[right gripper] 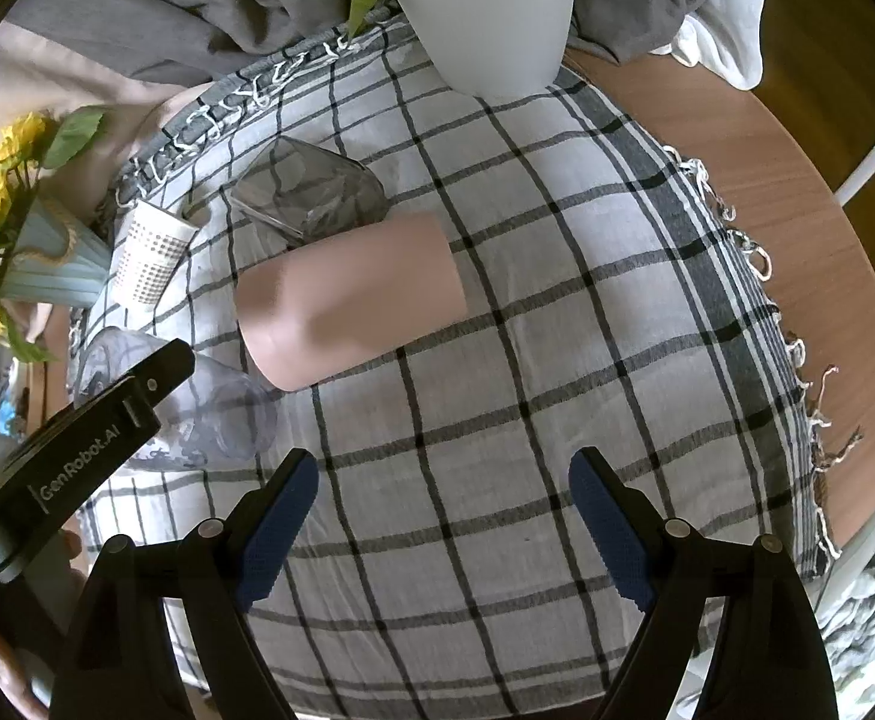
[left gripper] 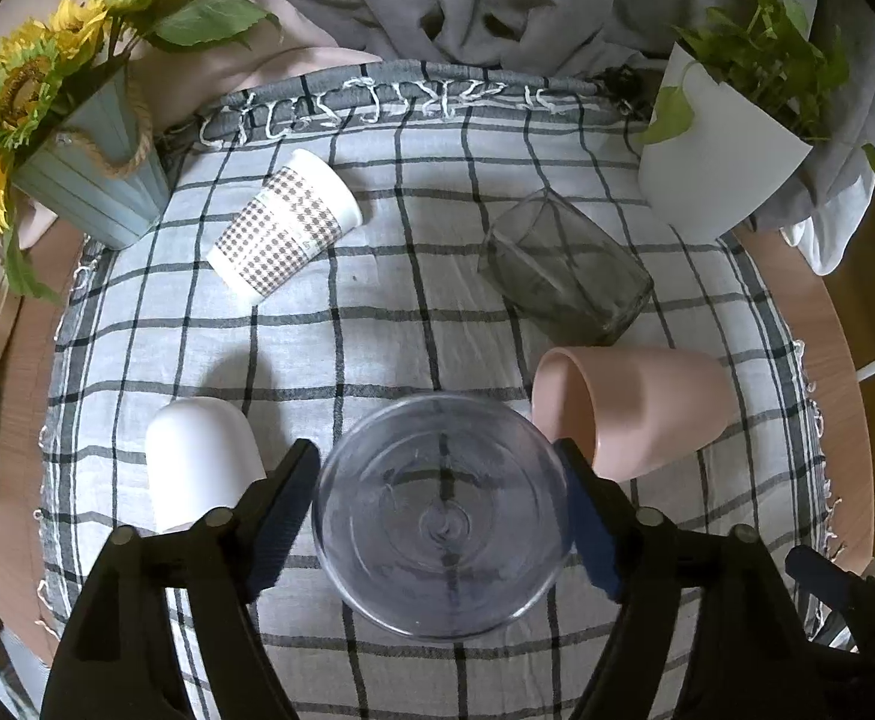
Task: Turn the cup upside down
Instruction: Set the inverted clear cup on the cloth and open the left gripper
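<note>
**A:** Left wrist view, what have you got?

**B:** My left gripper (left gripper: 440, 510) is clamped on the clear plastic cup (left gripper: 442, 517), blue pads (left gripper: 284, 516) on both sides of its wall. I'm looking straight at one round end of it, checked tablecloth (left gripper: 377, 324) visible through it. Can't tell whether that end is the mouth or the base.

**A:** Neighbours?

**B:** White cup (left gripper: 203, 459) just left of it, dome end toward me. Pink cup (left gripper: 629, 408) just right, lying on its side, mouth facing left. Smoky glass tumbler (left gripper: 563, 267) farther back on the right, also on its side. Houndstooth paper cup (left gripper: 284, 225) far left, tipped over. Sunflower pot (left gripper: 92, 180) at the far left corner, white planter (left gripper: 719, 162) at the far right.

**A:** Right wrist view?

**B:** My right gripper (right gripper: 443, 525) is spread wide with nothing between the pads, hanging over bare cloth (right gripper: 497, 420). The left gripper (right gripper: 101, 420) comes in at the left edge, holding the clear plastic cup (right gripper: 221, 420). Pink cup (right gripper: 353, 300) lies beyond it, the tumbler (right gripper: 311, 192) touching its far side. Paper cup (right gripper: 149, 264) and sunflower pot (right gripper: 53, 276) far left, white planter (right gripper: 485, 12) at the far edge.
</note>
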Available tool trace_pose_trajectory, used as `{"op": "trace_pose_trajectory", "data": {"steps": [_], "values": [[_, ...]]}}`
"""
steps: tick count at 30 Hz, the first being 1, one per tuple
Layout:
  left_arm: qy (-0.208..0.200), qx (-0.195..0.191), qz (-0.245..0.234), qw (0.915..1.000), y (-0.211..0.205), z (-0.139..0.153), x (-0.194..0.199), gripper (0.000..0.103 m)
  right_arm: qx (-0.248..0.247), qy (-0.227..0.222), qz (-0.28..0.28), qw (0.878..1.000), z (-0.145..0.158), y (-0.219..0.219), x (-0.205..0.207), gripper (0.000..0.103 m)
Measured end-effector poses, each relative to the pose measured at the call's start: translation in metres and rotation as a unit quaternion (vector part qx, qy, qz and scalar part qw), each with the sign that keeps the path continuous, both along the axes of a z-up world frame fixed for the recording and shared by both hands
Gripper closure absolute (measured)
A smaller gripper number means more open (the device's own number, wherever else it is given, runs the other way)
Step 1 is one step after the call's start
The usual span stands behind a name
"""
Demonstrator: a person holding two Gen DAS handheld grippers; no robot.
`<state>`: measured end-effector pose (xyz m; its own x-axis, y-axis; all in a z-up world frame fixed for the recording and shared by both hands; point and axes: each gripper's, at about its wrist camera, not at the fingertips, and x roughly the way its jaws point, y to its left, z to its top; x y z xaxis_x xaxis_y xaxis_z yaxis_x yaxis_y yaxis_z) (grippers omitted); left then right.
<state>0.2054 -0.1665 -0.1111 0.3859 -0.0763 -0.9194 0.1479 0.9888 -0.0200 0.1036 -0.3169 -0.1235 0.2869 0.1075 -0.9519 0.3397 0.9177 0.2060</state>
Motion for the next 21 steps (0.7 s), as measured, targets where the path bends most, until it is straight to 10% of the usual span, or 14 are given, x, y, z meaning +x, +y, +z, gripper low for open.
{"op": "trace_pose_trajectory", "data": {"steps": [21], "values": [[-0.134, 0.029, 0.069, 0.9882, 0.042, 0.072, -0.070, 0.000, -0.035, -0.085, 0.009, 0.996, 0.059, 0.011, -0.040, 0.012]]}}
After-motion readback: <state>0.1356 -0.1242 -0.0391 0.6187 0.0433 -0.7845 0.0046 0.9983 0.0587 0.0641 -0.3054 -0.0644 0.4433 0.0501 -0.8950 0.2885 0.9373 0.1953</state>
